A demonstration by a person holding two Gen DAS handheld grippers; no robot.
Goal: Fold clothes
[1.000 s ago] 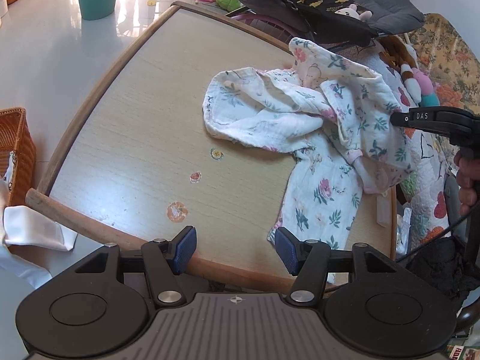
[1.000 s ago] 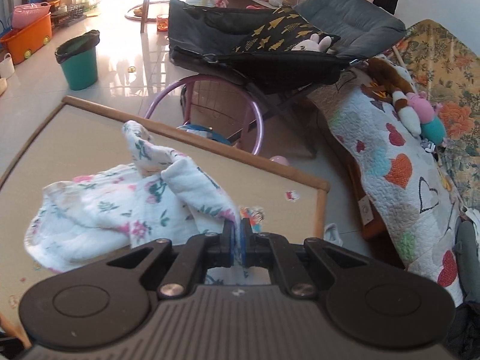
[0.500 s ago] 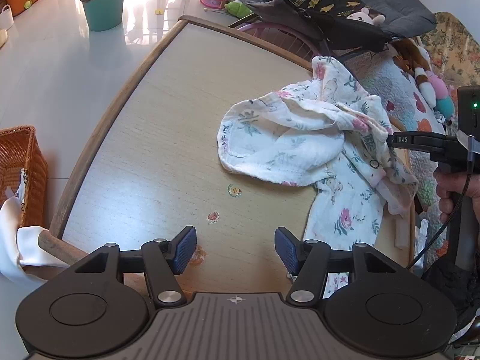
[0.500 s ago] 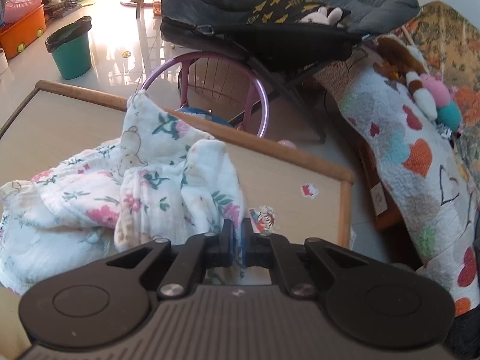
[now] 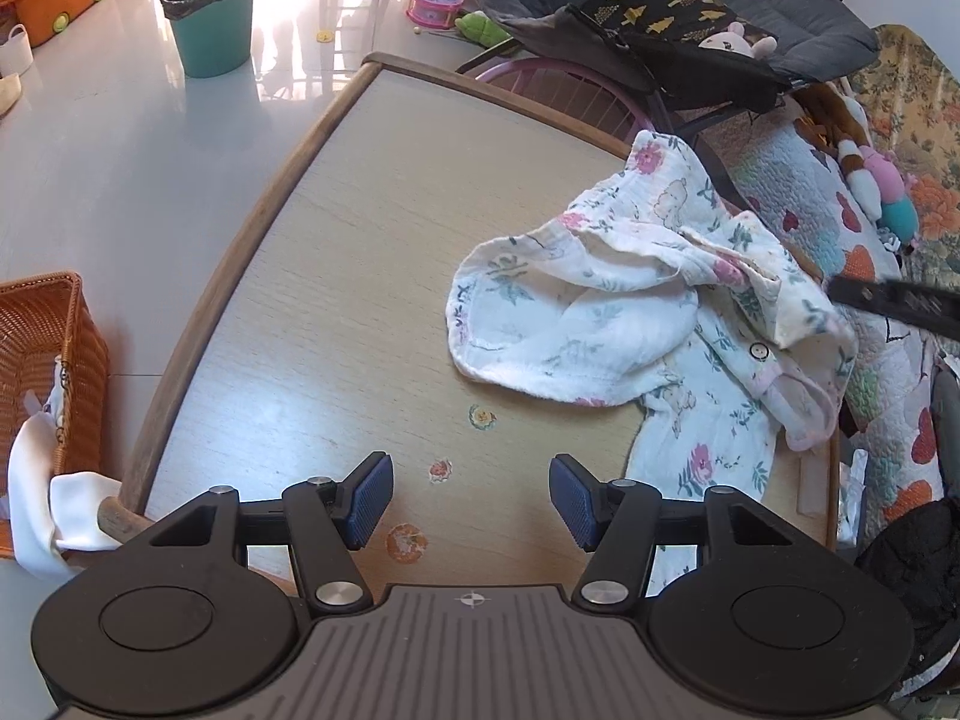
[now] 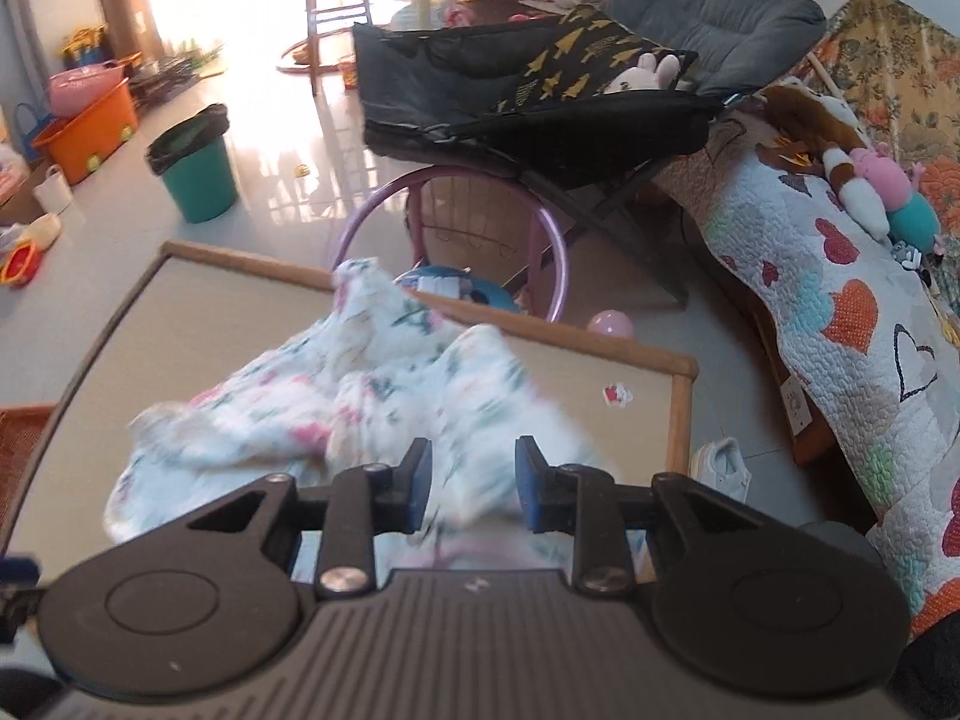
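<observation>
Right gripper (image 6: 471,483), clamped a second ago, jaws now opening, releases white floral cotton garment (image 6: 360,402) ahead; left gripper (image 5: 471,501) apart, empty; refold pending.

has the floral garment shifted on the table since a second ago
Yes. The garment has slid toward the table's right edge, away from the stickers, and the right gripper is opening to release it.
</observation>
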